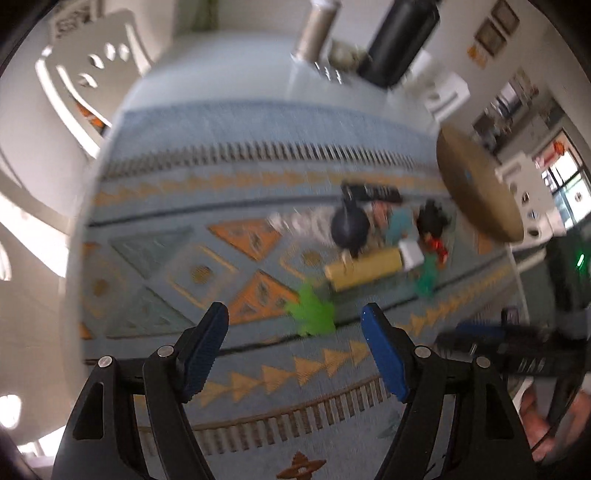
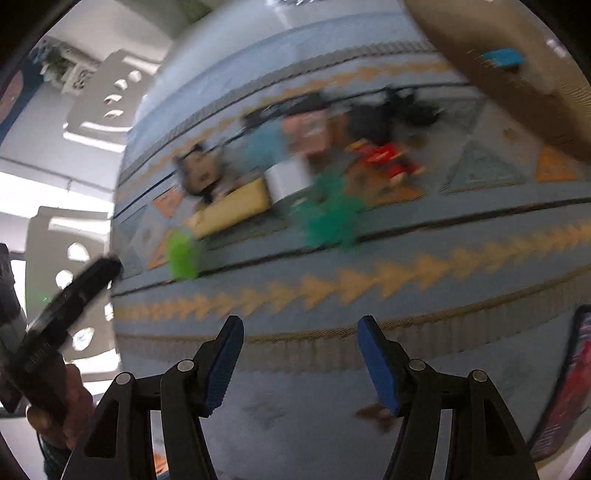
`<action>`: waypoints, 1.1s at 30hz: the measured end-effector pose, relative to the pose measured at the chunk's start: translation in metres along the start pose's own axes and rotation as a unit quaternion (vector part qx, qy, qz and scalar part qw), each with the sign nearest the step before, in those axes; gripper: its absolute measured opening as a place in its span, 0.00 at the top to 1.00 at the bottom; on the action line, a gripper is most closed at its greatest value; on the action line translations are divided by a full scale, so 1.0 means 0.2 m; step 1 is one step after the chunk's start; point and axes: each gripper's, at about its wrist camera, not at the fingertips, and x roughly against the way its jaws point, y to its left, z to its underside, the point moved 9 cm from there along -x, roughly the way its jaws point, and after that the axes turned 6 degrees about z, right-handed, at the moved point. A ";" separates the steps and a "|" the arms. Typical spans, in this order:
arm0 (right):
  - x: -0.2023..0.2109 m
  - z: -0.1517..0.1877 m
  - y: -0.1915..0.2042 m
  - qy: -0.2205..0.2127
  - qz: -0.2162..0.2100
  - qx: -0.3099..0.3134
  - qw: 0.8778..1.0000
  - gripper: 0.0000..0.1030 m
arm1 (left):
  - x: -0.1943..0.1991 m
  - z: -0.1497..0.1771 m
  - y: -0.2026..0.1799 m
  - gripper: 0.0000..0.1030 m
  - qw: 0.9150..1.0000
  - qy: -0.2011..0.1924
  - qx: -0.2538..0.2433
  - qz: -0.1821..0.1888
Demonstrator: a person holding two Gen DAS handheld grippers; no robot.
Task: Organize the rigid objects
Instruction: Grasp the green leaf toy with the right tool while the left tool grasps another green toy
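A heap of small rigid objects lies on a patterned blue tablecloth (image 1: 229, 155): a yellow block (image 1: 364, 273), a white cube (image 1: 410, 254), a black ball-shaped item (image 1: 349, 227), a red and black figure (image 1: 436, 236), a lime green spiky toy (image 1: 312, 312) and a teal spiky toy (image 1: 426, 278). My left gripper (image 1: 295, 325) is open and empty, just short of the lime toy. My right gripper (image 2: 300, 336) is open and empty above the cloth; the lime toy (image 2: 181, 254), teal toy (image 2: 328, 218) and yellow block (image 2: 232, 210) lie ahead of it. Both views are blurred.
A round tan woven tray (image 1: 480, 188) stands right of the heap, also in the right wrist view (image 2: 498, 66). A silver cylinder (image 1: 317, 33) and a black bottle (image 1: 400, 40) stand at the far end. White chairs (image 1: 85, 77) surround the table. A dark book-like item (image 2: 569, 384) lies at right.
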 end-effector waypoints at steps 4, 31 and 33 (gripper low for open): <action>0.01 -0.07 -0.06 -0.012 0.002 -0.012 1.000 0.39 | -0.10 0.04 -0.02 0.30 1.000 0.023 -0.005 0.002; -0.12 -0.23 -0.02 -0.066 0.075 0.077 0.992 0.50 | -0.27 0.05 -0.09 0.43 0.996 0.061 -0.060 -0.019; -0.12 -0.22 -0.01 -0.071 0.084 0.089 0.990 0.55 | -0.27 0.04 -0.08 0.53 0.995 0.059 -0.068 -0.031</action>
